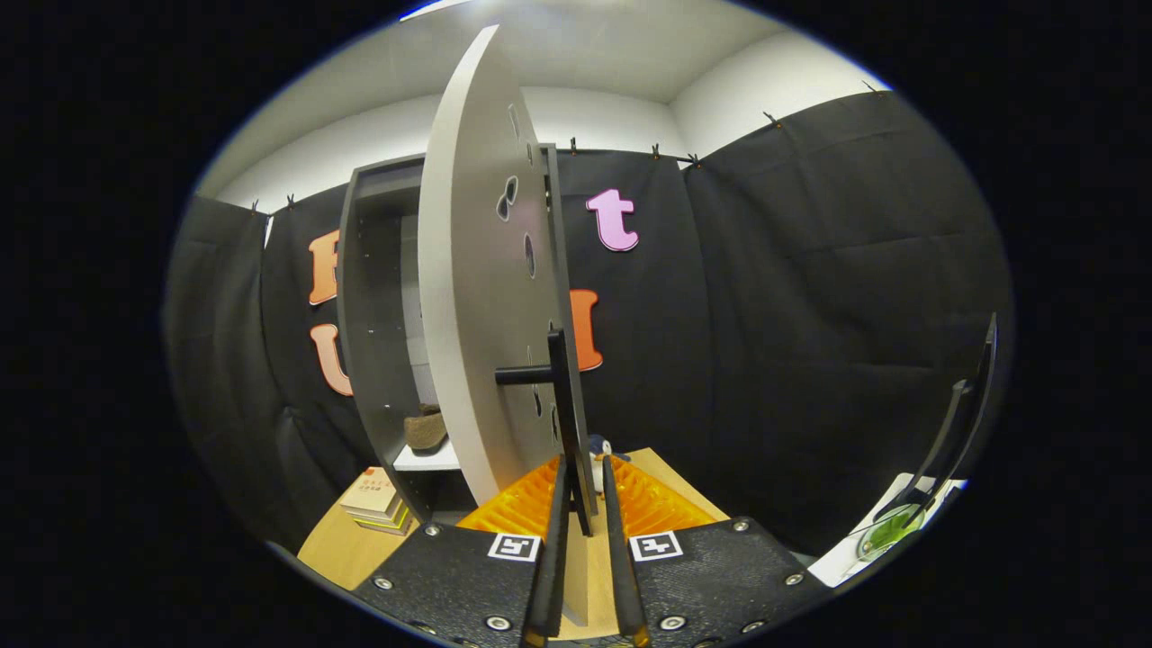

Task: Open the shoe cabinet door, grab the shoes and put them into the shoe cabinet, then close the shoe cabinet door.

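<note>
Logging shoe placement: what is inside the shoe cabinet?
A brown shoe sits on a shelf inside the shoe cabinet. The open door, with the gripper at its handle, hides the rest.

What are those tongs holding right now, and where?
The tongs are closed on the black handle of the cabinet door, near the handle's lower end.

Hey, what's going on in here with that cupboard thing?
A hand-held gripper has its two fingers closed around the black handle of the shoe cabinet door. The door stands swung wide open, edge-on just ahead of the fingers. Inside the cabinet, a brownish shoe already sits on a shelf. A stack of books lies on the wooden table beside the cabinet.
</note>
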